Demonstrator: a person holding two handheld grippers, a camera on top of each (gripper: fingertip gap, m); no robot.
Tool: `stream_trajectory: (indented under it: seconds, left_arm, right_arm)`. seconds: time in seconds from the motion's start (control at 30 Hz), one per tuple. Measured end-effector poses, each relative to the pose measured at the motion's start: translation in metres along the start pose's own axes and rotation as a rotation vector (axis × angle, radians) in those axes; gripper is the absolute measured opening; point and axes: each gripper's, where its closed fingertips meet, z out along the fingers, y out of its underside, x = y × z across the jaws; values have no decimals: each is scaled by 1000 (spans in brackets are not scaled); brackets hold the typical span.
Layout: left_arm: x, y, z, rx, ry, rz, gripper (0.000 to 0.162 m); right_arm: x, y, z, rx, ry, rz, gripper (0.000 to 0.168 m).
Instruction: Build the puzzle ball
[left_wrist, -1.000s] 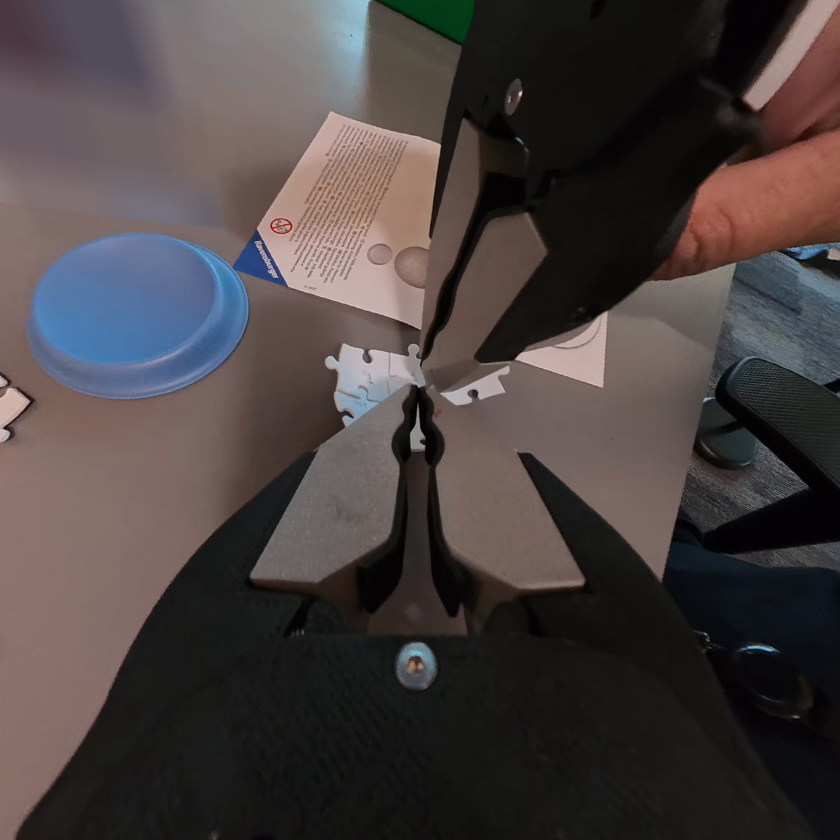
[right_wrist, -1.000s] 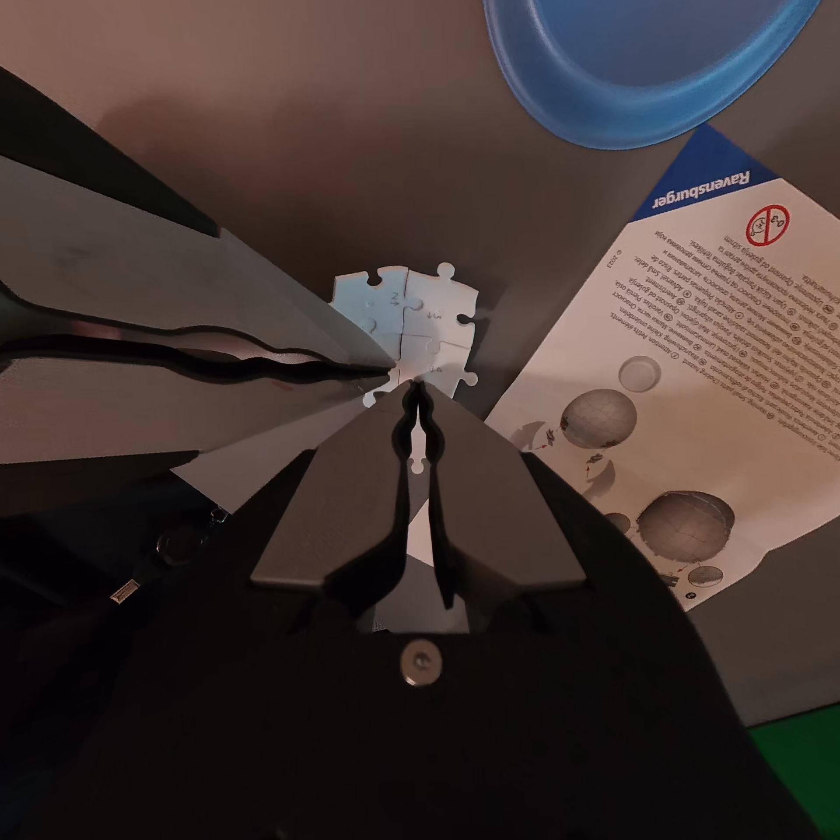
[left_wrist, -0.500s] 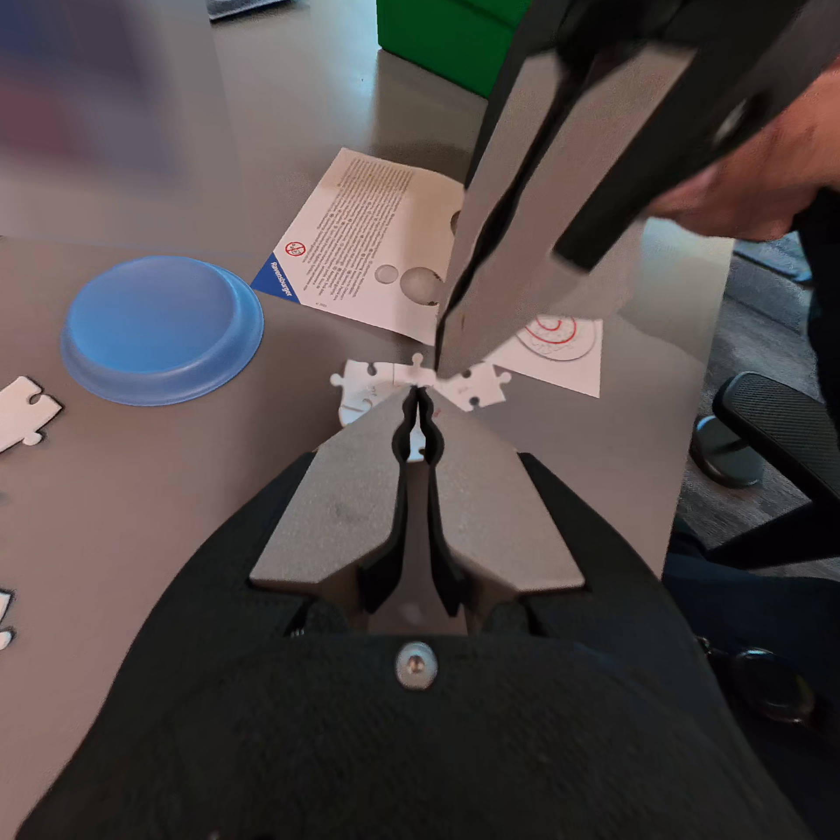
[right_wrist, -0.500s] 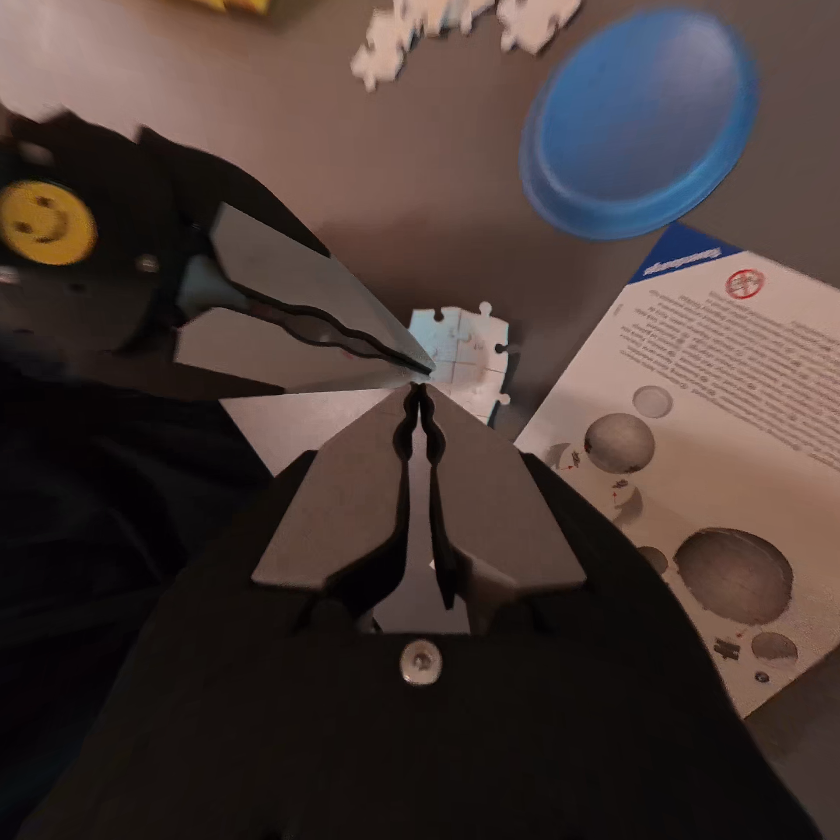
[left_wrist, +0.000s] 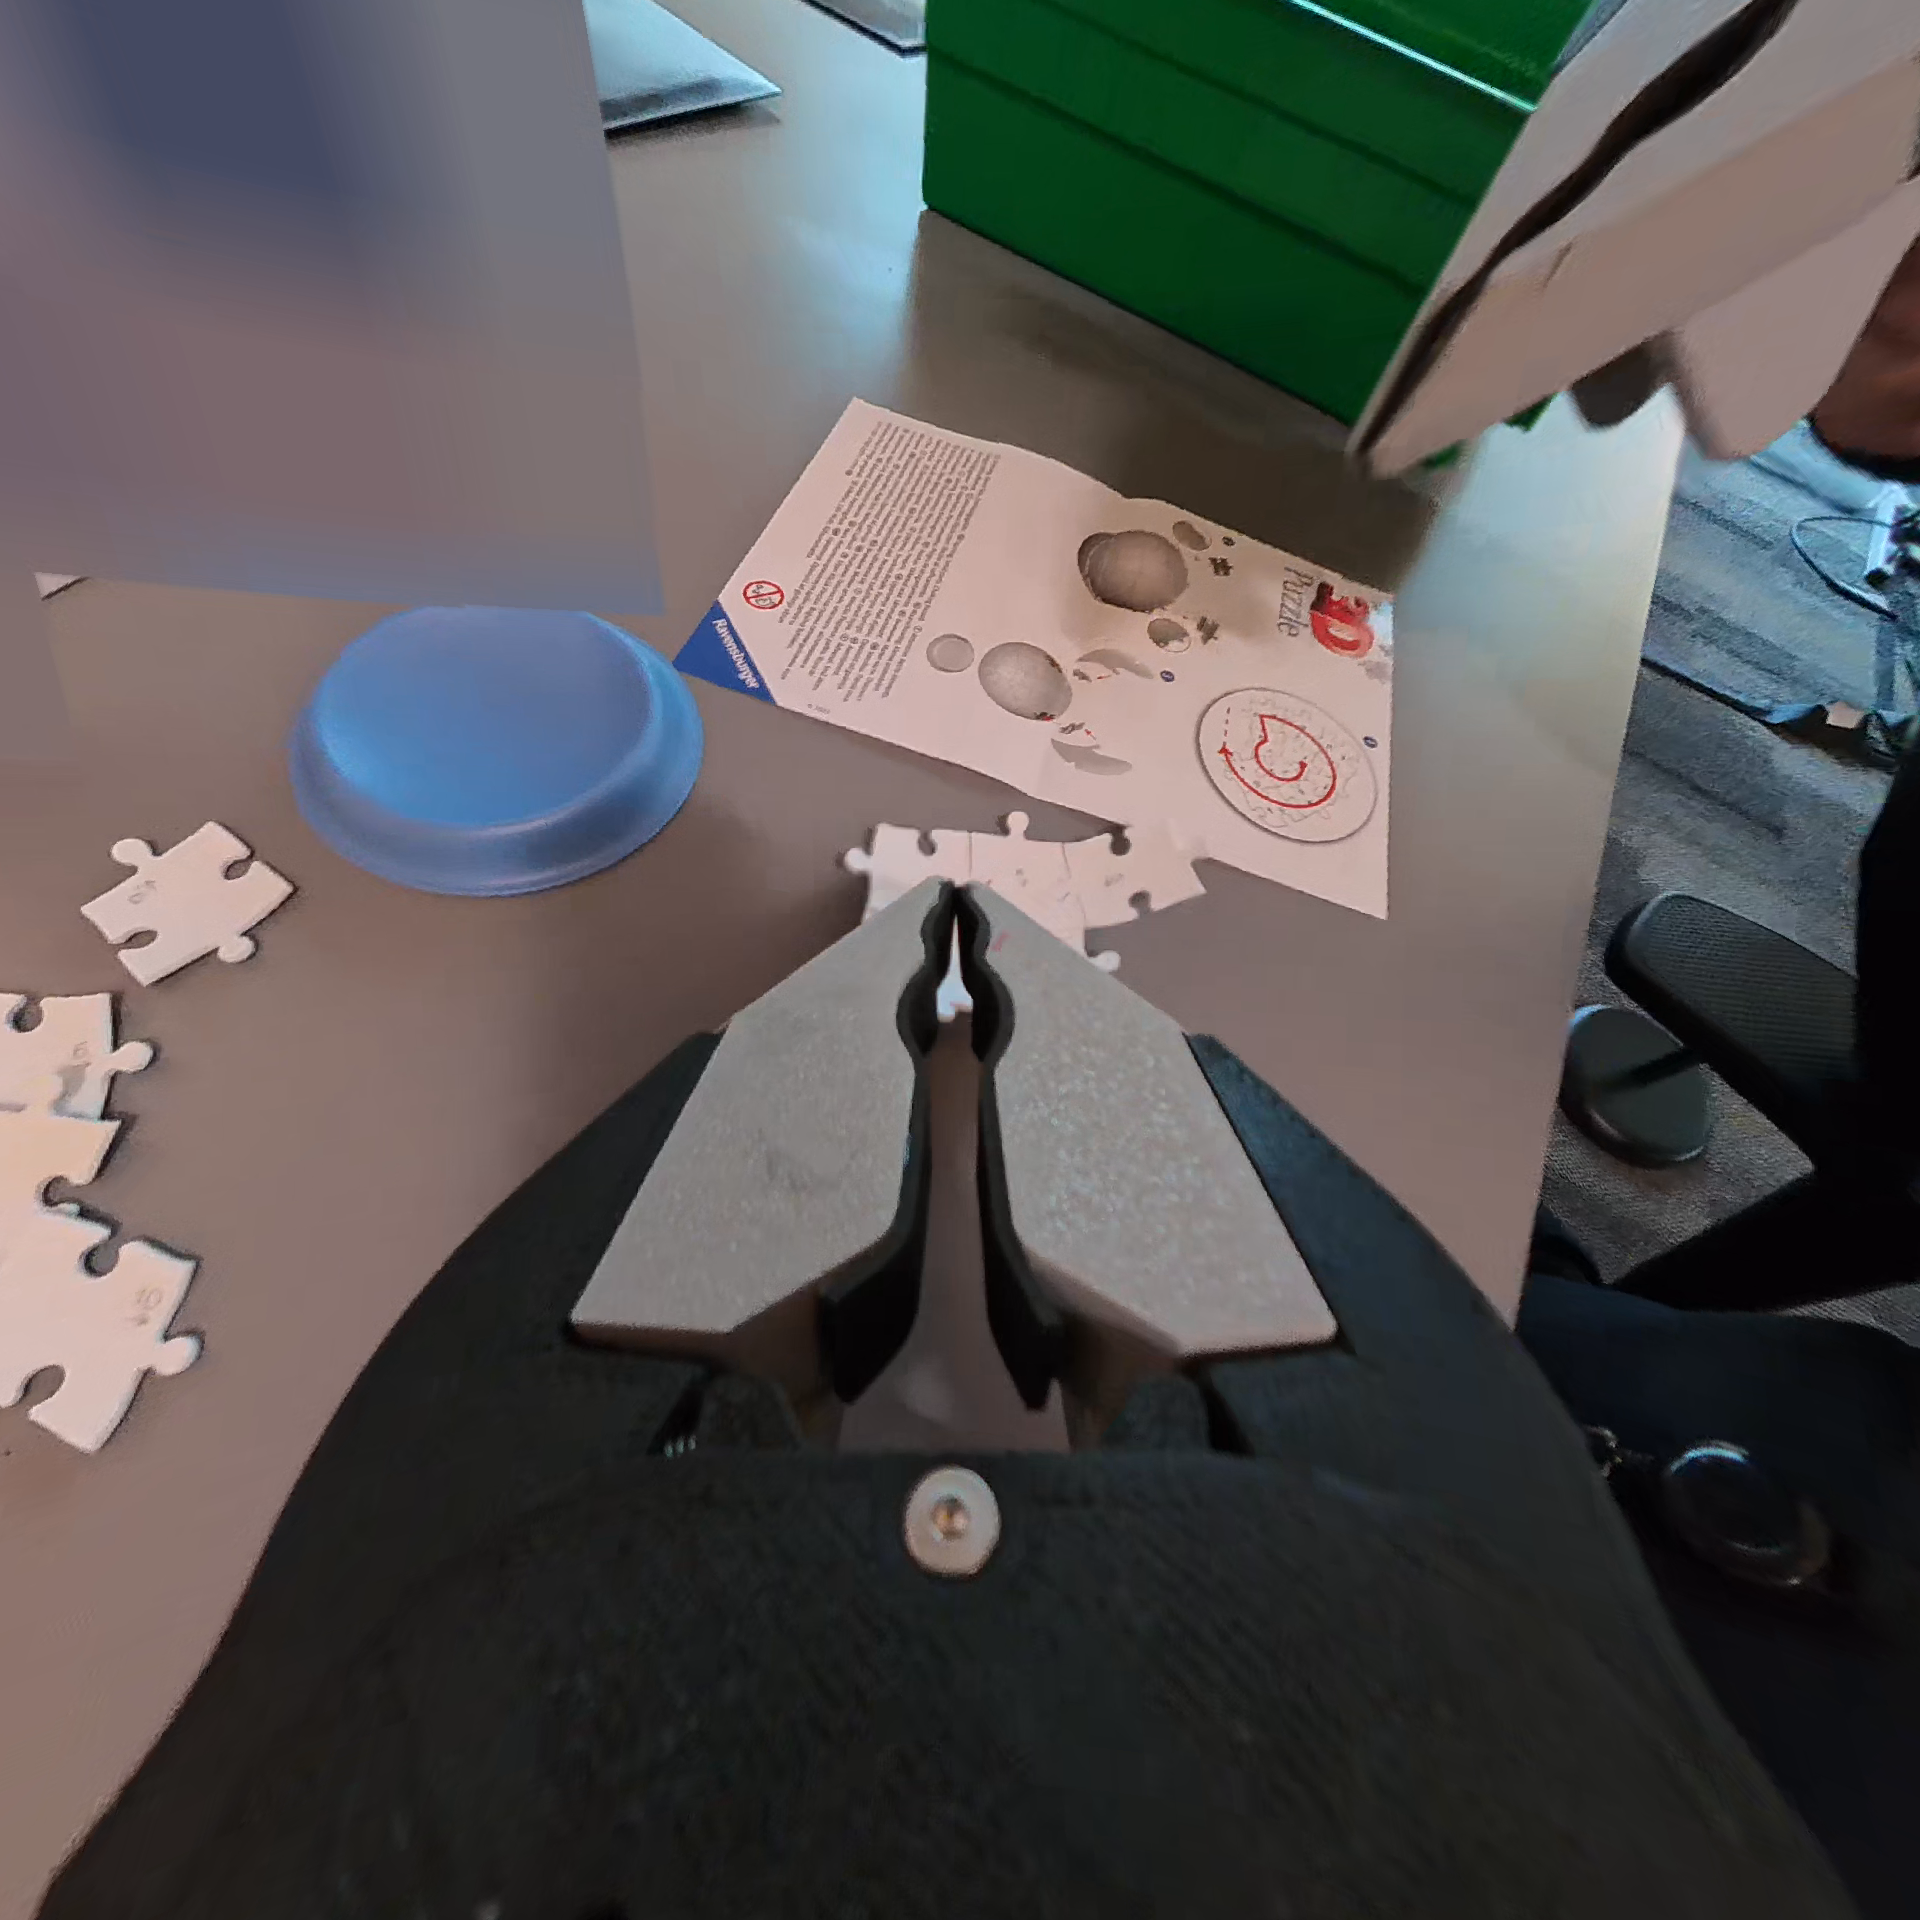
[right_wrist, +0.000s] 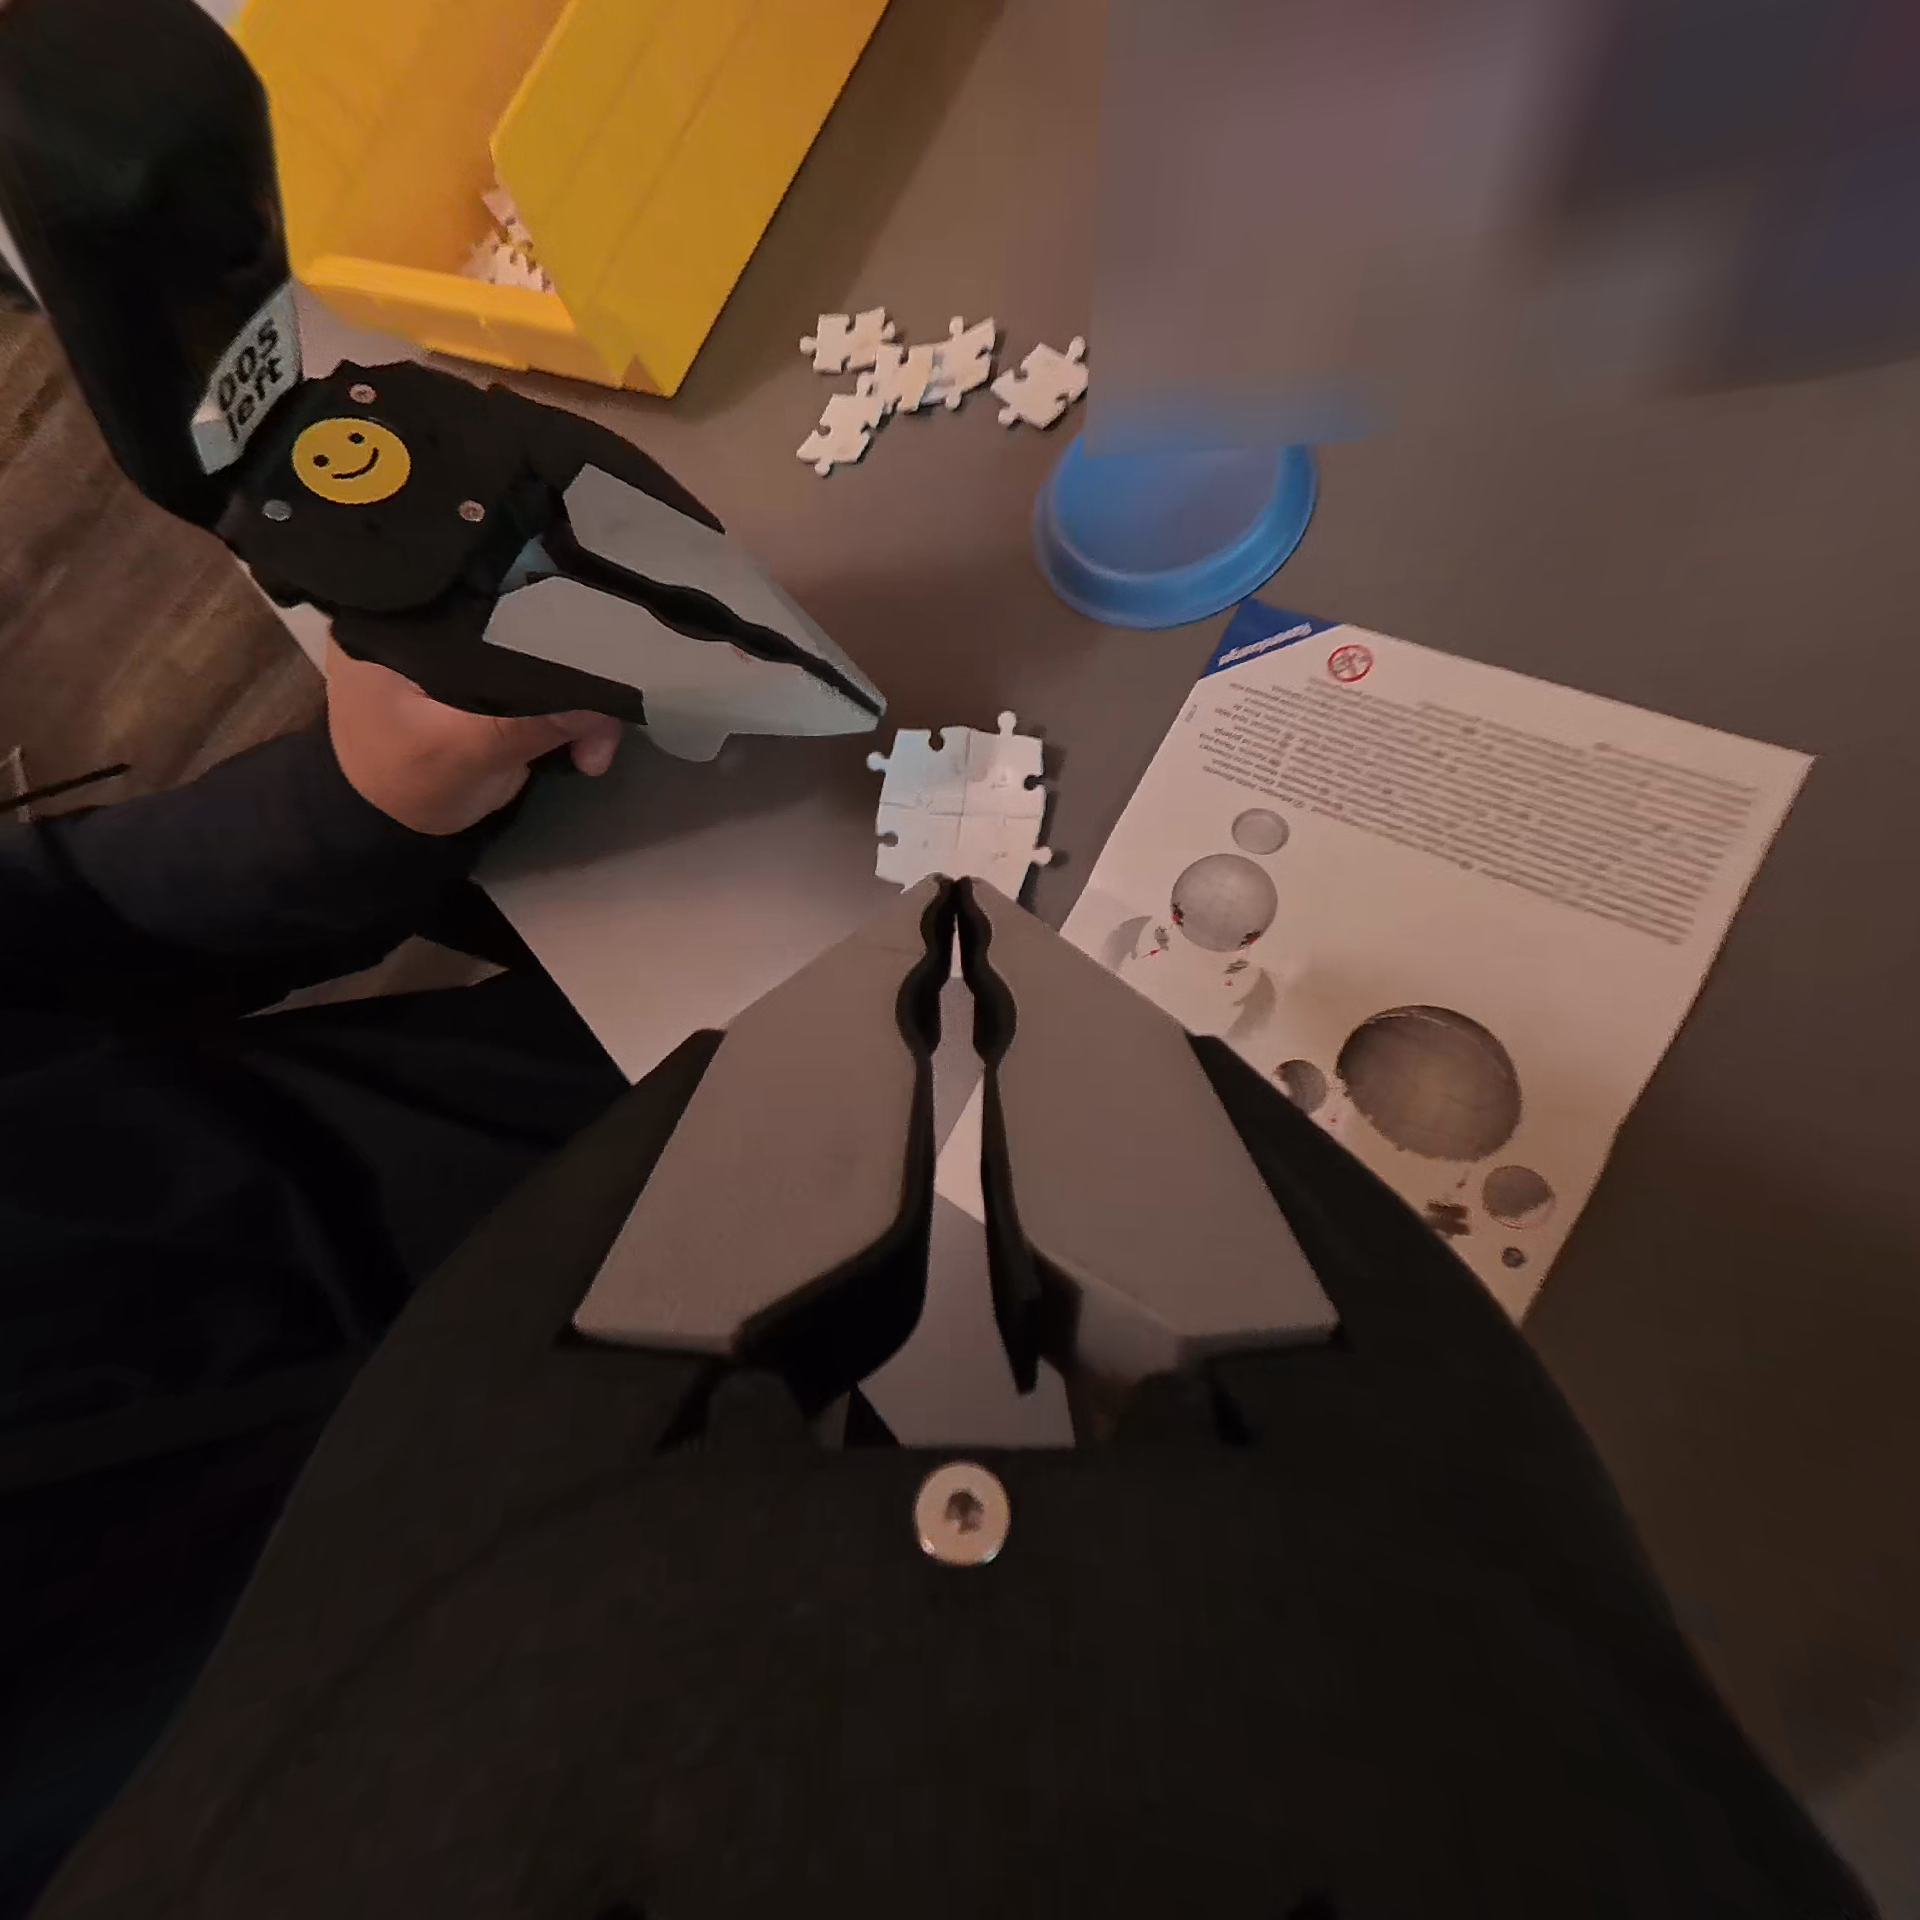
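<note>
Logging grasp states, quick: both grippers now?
Left gripper: closed, holding nothing.
Right gripper: closed, holding nothing.

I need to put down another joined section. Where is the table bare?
Bare table lies between the joined patch, the blue dish and the loose pieces. It is crowded at the instruction sheet and by the yellow bin.

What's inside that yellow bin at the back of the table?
A few white puzzle pieces show in the open front of the yellow bin. Its walls hide the rest of the inside, so how many more are in there cannot be told.
</note>
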Motion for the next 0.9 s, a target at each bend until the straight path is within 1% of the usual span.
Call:
stream_trajectory:
  seconds: [0.03,0.07,0.1,0.2,0.37,0.5,0.6,0.67,0.73,0.9]
  left_arm:
    - [-2,1,-2,-3,4,-5,0]
    - [-3,1,-4,1,11,-5,0]
    - [-4,2,-7,4,16,-4,0]
    - [-9,7,-12,-7,18,-9,0]
    - [-1,13,-12,-27,78,-26,3]
    - [5,19,-7,-65,81,-1,3]
    - [8,19,-6,-63,84,10,3]
    - [8,19,-7,-58,84,11,3]
    - [10,19,-8,-57,97,0,3]
    - [16,15,-9,-34,140,-14,5]
  right_arm:
    - [2,-3,-6,27,20,-15,0]
    - [4,-5,-12,50,40,-24,4]
    - [6,-5,-16,61,51,-24,16]
    - [6,8,-16,7,31,-8,18]
    - [13,33,14,-150,52,-4,15]
    - [9,47,42,-258,48,-30,12]
    - [10,55,53,-309,66,-44,10]
    - [12,48,52,-276,84,-55,7]
    - [14,31,42,-186,106,-73,8]
    - [26,-24,-3,146,227,-206,22]
